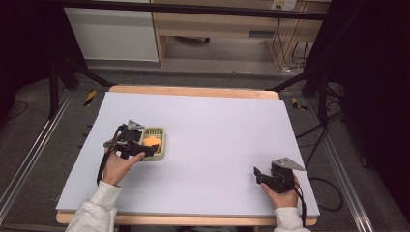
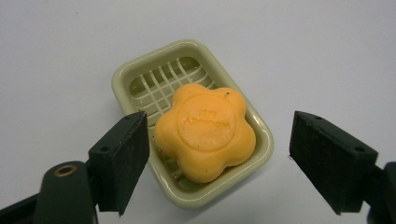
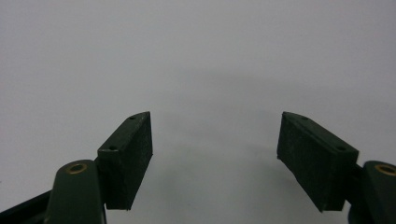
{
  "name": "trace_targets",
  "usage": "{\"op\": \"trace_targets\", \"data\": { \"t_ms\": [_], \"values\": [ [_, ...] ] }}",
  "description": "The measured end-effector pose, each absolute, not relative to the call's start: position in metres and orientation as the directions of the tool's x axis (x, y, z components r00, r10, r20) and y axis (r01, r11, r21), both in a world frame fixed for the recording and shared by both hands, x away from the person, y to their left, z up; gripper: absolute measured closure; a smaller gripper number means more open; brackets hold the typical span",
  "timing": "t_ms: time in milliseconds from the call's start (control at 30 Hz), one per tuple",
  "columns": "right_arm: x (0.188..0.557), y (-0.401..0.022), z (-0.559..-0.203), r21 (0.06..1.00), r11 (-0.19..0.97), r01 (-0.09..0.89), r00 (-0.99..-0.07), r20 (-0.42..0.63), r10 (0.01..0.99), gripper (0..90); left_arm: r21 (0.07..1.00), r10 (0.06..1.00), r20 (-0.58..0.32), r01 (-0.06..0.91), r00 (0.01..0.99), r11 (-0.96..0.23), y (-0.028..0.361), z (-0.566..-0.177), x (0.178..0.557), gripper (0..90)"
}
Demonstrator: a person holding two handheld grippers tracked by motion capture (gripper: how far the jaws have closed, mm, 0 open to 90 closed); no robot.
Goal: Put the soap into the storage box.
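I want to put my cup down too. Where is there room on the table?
The pale grey tabletop is bare between the green plastic soap dish and the right tool, and along the far edge. It is crowded only at the left tool, open over the orange flower-shaped soap.

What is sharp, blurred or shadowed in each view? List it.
High view: table evenly lit, surroundings dark, soap small and soft. Left gripper view: soap and soap dish sharp, stamped lettering blurred, the left gripper near its jaws slightly soft. Right gripper view: faint shadow on the table between the right gripper jaws.
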State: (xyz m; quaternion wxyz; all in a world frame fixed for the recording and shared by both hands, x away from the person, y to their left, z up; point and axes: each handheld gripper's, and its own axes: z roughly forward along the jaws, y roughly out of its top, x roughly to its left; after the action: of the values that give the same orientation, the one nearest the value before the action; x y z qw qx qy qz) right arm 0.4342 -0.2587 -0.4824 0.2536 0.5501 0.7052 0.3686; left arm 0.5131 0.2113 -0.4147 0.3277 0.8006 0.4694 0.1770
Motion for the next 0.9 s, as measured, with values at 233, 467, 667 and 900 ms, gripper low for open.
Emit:
{"op": "trace_targets", "data": {
  "t_ms": [233,467,667,900],
  "values": [
    [0.433,-0.260,-0.481,0.805,0.116,0.582,-0.264,0.052,0.963,26.1,0.715,0.875,-0.034,0.623,0.483,-0.317,0.223,-0.422,0.501,21.0],
    [0.433,-0.261,-0.481,0.803,0.115,0.585,-0.264,0.054,0.963,26.0,0.750,0.877,-0.019,0.587,0.479,-0.305,0.234,-0.428,0.483,21.0],
    [0.432,-0.264,-0.480,0.803,0.099,0.587,-0.255,0.067,0.965,24.8,0.757,0.891,-0.014,0.588,0.453,-0.287,0.251,-0.439,0.470,20.9],
    [0.431,-0.269,-0.480,0.808,0.092,0.582,-0.240,0.062,0.969,24.1,0.754,0.913,-0.023,0.607,0.408,-0.252,0.276,-0.450,0.461,19.8]
  ]
}}
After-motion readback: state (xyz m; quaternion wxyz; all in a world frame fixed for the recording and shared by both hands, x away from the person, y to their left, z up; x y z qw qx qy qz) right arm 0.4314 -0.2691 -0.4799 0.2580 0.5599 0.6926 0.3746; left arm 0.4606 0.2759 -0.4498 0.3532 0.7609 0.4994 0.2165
